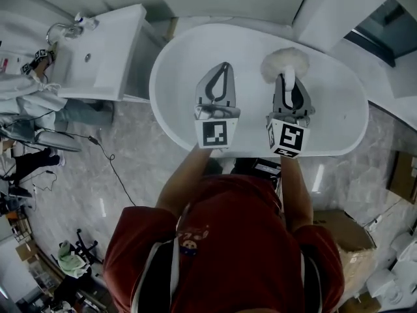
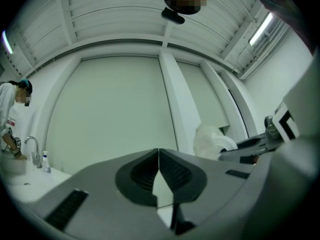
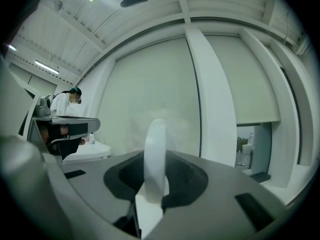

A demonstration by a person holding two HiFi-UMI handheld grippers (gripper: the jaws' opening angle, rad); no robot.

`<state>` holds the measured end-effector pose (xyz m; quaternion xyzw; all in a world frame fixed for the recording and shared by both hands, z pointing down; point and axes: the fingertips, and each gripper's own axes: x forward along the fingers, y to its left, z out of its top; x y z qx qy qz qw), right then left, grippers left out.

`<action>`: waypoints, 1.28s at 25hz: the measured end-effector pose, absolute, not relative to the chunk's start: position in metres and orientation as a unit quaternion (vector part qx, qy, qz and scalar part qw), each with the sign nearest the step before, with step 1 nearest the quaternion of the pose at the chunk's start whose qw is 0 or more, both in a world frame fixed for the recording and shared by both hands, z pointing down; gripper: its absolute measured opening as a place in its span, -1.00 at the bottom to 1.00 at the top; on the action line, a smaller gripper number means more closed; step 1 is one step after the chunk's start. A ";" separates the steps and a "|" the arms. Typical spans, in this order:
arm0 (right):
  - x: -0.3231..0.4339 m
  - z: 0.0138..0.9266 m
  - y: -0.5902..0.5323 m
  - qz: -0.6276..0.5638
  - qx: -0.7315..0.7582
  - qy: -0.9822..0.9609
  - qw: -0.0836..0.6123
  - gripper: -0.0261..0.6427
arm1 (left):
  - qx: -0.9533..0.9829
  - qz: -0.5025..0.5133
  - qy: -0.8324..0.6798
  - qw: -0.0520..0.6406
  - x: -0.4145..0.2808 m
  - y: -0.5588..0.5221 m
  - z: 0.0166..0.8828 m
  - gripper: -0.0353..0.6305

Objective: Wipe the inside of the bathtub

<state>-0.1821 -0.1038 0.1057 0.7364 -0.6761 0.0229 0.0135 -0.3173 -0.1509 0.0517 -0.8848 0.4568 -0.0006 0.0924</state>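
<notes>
left claw (image 1: 224, 67) clenched, empty, over bathtub (image 1: 171, 103) | right claw (image 1: 287, 77) grasping white handle (image 3: 155, 154) of fluffy wiping pad (image 1: 285, 62), which looks clear of the tub floor | I'd lower pad flat, grip firm, wipe in long overlapping strokes

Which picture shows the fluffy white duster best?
The head view: the whole fluffy white duster shows, held by the right gripper over the white bathtub. The left gripper view shows the duster small and side-on. The right gripper view shows mainly its white handle between the jaws.
</notes>
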 end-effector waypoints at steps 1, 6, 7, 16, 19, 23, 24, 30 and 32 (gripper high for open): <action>-0.181 0.110 -0.106 0.025 0.732 -0.680 0.013 -0.65 | -0.883 -0.004 0.460 0.091 -0.316 -0.152 0.055 -0.85; -0.184 0.125 -0.118 0.033 0.717 -0.697 0.014 -0.65 | -0.875 -0.012 0.475 0.092 -0.314 -0.161 0.068 -0.85; -0.187 0.128 -0.122 0.033 0.714 -0.699 0.014 -0.65 | -0.875 -0.015 0.475 0.096 -0.316 -0.164 0.071 -0.85; -0.242 0.165 -0.177 0.042 0.682 -0.730 0.032 -0.65 | -0.871 -0.045 0.479 0.101 -0.355 -0.212 0.114 -0.85; -0.260 0.184 -0.199 0.055 0.682 -0.728 0.045 -0.65 | -0.869 -0.034 0.489 0.072 -0.377 -0.233 0.132 -0.85; -0.287 0.225 -0.231 0.075 0.678 -0.728 0.075 -0.65 | -0.870 -0.048 0.485 0.081 -0.404 -0.264 0.159 -0.85; -0.293 0.236 -0.239 0.079 0.676 -0.728 0.081 -0.65 | -0.870 -0.050 0.485 0.081 -0.411 -0.272 0.166 -0.85; -0.329 0.313 -0.283 0.103 0.671 -0.726 0.113 -0.65 | -0.870 -0.072 0.483 0.065 -0.447 -0.315 0.231 -0.85; -0.334 0.342 -0.293 0.111 0.666 -0.728 0.122 -0.65 | -0.869 -0.069 0.489 0.047 -0.451 -0.324 0.256 -0.85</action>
